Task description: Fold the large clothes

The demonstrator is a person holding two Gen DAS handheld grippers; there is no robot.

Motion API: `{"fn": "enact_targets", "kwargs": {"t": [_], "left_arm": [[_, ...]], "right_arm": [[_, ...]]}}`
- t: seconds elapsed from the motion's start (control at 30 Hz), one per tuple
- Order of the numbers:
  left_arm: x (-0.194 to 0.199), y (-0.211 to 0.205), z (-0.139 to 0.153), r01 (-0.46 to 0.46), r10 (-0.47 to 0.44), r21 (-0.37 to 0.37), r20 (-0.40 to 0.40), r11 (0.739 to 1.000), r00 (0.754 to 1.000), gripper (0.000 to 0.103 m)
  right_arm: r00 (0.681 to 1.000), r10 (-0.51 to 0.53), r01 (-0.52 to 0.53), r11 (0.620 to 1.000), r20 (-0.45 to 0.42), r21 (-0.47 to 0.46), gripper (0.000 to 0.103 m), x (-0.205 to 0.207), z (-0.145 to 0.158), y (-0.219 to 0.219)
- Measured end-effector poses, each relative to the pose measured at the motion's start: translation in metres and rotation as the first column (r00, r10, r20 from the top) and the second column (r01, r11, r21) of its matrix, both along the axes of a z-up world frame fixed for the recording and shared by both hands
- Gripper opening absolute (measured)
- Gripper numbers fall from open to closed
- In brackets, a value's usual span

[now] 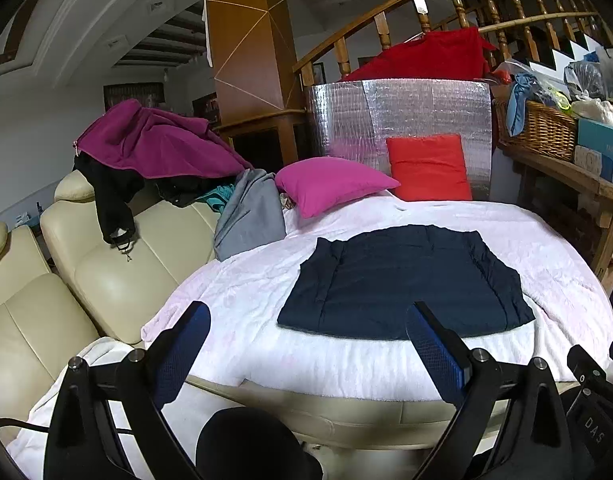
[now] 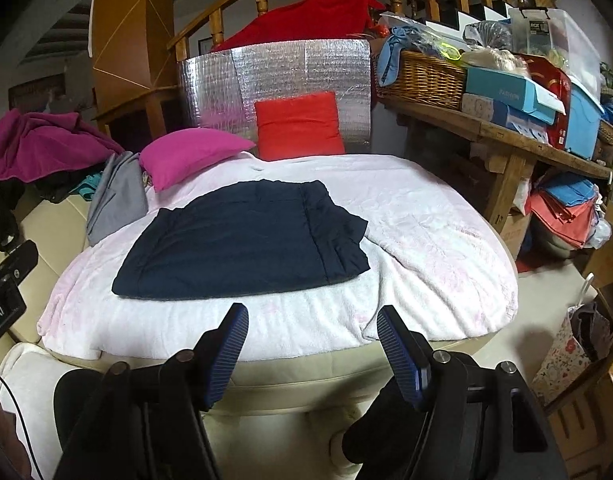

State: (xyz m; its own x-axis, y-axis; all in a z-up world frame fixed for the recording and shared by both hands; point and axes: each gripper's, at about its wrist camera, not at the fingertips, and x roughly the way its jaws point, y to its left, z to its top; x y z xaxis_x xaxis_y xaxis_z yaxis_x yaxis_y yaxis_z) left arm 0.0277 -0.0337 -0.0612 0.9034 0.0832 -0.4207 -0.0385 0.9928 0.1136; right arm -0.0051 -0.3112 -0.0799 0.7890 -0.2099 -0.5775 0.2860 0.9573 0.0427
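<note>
White blanket is spread over a cream ottoman, and that's the landmark for everything else.

Left wrist view: a navy garment is laid flat in the middle of the blanket, already folded into a rough rectangle, with its near edge close to the blanket's front edge. A magenta pillow and a red pillow are seen at the blanket's far edge, the red one propped against a silver foil panel. A grey cloth is draped at the blanket's far left side, next to a cream sofa with a magenta fleece thrown over its back. The left gripper is held in front of the blanket's near edge, jaws spread wide, nothing between them, well clear of the garment.

Right wrist view: the same garment is seen on the left half of the blanket, lying flat. A wooden table loaded with a wicker basket and boxes is found off the blanket's right side. The right gripper is hung over the blanket's front edge, jaws wide apart and empty, apart from the garment. The left gripper's body is caught at the far left edge of this view.
</note>
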Motion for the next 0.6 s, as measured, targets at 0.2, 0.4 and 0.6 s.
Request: {"fn": "enact_targets", "kwargs": {"t": [0.2, 0.4, 0.6], "left_arm": [[0.0004, 0.0011, -0.0004, -0.007, 0.007, -0.003, -0.002, 1.0, 1.0, 0.098], [0.0027, 0.0041, -0.0009, -0.008, 0.008, -0.009, -0.01, 1.0, 1.0, 0.098], [0.0074, 0.0048, -0.0061, -0.004, 0.004, -0.01, -0.043, 1.0, 0.999, 0.098]], "right_arm": [[1.0, -0.001, 0.001, 1.0, 0.0, -0.006, 0.071, 0.0005, -0.0004, -0.0003], [1.0, 0.0, 0.0, 1.0, -0.011, -0.009, 0.071, 0.004, -0.002, -0.0005], [1.0, 0.0, 0.0, 1.0, -0.03, -0.012, 0.071, 0.0083, -0.0064, 0.001]]}}
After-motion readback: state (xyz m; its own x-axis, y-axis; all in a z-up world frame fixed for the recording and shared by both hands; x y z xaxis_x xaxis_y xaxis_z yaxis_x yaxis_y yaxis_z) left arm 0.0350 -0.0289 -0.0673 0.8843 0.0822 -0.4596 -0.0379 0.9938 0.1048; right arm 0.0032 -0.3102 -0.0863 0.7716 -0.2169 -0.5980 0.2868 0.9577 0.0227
